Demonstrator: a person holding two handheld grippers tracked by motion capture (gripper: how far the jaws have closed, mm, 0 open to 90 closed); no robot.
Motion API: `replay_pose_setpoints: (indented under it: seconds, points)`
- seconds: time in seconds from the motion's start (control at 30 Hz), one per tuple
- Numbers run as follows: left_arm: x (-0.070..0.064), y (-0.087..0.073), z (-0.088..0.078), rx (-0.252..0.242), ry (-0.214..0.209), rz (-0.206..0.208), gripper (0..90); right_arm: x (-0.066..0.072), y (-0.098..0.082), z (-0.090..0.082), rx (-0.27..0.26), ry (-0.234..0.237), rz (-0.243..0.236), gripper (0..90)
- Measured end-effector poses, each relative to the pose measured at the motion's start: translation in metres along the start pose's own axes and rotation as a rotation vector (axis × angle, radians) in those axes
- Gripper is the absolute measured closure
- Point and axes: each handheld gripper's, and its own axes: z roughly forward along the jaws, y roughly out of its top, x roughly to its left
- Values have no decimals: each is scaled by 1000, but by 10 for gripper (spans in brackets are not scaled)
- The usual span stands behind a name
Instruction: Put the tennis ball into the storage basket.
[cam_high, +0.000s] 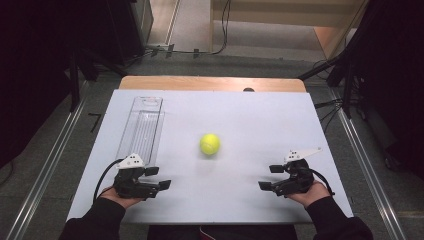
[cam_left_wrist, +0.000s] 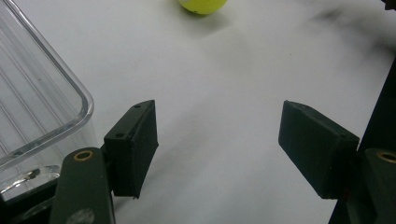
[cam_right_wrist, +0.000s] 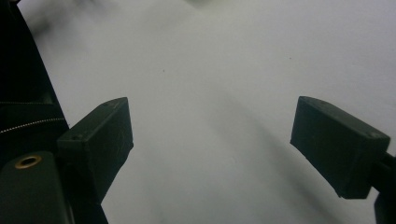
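we had both tools resting low at the near edge of the white tabletop (cam_high: 240, 120), so by our reading the work stood at its very start, with nothing yet picked up. our left gripper (cam_high: 157, 177) sat just beside the near end of the long clear plastic tray (cam_high: 142, 125), its jaws spread wide with only bare table between them; in the left gripper view the tray's rounded corner (cam_left_wrist: 70, 93) lay just left of the left jaw. our right gripper (cam_high: 270, 177) lay well apart on the other side, its jaws likewise parted and empty over plain white surface, as the right gripper view showed. the fuzzy yellow-green tennis ball (cam_high: 210, 144) sat alone near the middle of the table, between the two grippers and farther from us than either, to the right of the tray and not touching it. we judged the next move to be a reach forward to the ball with one gripper, bringing the open jaws down either side of it and closing gently, since a round ball could roll off if nudged first. the tray looked the likely place for it.
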Motion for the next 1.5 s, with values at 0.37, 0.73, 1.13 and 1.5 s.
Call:
replay_pose_setpoints:
  seconds: [0.37, 0.73, 1.13, 1.5]
  points:
    - [-1, 1, 2, -18, 3, -5, 292, -3, -1, -5, -19, -18, 2, 110]
    - [-3, 0, 2, -16, -6, 12, 234, -3, -1, -5, -7, -10, 2, 110]
    - [-2, 0, 2, -9, -11, 8, 234, -4, 0, -5, -6, -5, 4, 111]
    - [-1, 0, 1, -6, -12, 2, 234, -5, 0, -5, -10, -13, -3, 110]
